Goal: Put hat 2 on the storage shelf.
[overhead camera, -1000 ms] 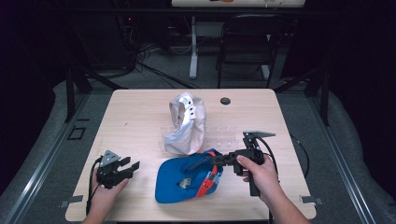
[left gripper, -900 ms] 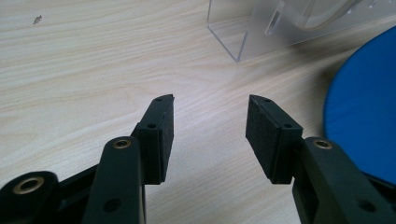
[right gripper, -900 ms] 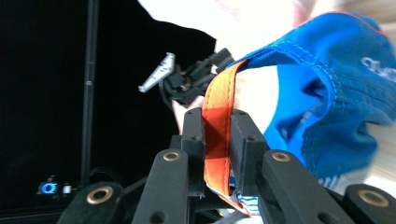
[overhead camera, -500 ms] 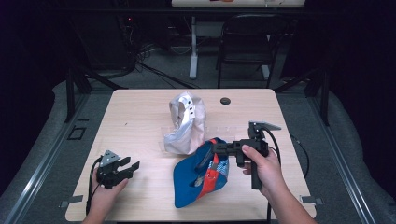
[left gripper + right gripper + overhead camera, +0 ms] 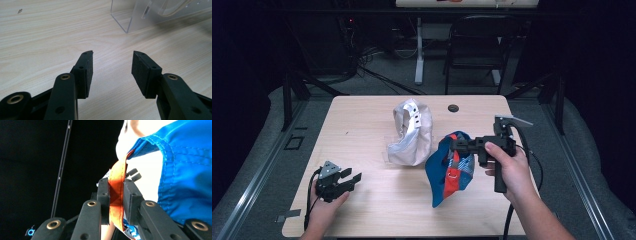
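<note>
Jaws of my right gripper [image 5: 455,145] clamp the orange strap [image 5: 117,192] of the blue cap [image 5: 447,167], which hangs above the bench [image 5: 362,130] beside the white cap [image 5: 411,132]. My left gripper [image 5: 354,177] rests wide apart, holding nothing.

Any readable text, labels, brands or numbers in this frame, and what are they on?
None can be read.
Blue cap, held by its orange strap in the right gripper: no print visible.
White cap: no lettering visible.
Clear stand: blank.
Left gripper and table: no markings.
</note>
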{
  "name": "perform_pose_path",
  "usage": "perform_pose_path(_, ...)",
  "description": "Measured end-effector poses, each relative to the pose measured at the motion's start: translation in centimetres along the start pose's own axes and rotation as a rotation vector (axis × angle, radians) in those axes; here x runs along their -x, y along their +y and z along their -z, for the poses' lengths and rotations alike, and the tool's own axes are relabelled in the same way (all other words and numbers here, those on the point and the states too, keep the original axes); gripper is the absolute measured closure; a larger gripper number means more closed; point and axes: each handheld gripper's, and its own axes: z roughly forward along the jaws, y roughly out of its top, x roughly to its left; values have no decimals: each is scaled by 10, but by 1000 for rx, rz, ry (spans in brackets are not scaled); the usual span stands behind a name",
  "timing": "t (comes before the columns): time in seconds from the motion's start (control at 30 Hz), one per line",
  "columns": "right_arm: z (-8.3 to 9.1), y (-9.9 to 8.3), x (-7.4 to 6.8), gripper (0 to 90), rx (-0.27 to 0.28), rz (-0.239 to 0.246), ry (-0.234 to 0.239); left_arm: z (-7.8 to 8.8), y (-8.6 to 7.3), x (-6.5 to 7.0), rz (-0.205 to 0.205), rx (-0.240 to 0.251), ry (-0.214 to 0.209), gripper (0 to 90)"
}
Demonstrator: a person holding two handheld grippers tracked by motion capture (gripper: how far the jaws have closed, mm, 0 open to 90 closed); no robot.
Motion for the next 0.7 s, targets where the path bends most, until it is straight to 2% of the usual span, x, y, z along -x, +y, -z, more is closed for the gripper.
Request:
perform_pose_path(0.07, 3, 1, -1, 777, 7, -3, -2, 0, 0, 0, -2, -9, -2, 524)
perform_pose_path(0.1, 11, 6, -3, 777, 24, -7, -3, 0, 0, 1, 1, -2, -1, 524)
perform_pose_path(0.2, 17, 10, -5, 777, 41, -10, -8, -1, 0, 1, 4, 2, 0, 524)
perform_pose_path(0.27, 24, 17, -8, 777, 72, -19, -10, -1, 0, 1, 4, 1, 0, 524)
perform_pose_path(0.33, 29, 21, -11, 777, 79, -8, -23, -1, 0, 1, 4, 0, -1, 524)
perform_pose_path(0.7, 41, 46, -29, 777, 125, 5, -61, -1, 0, 1, 3, -2, -1, 524)
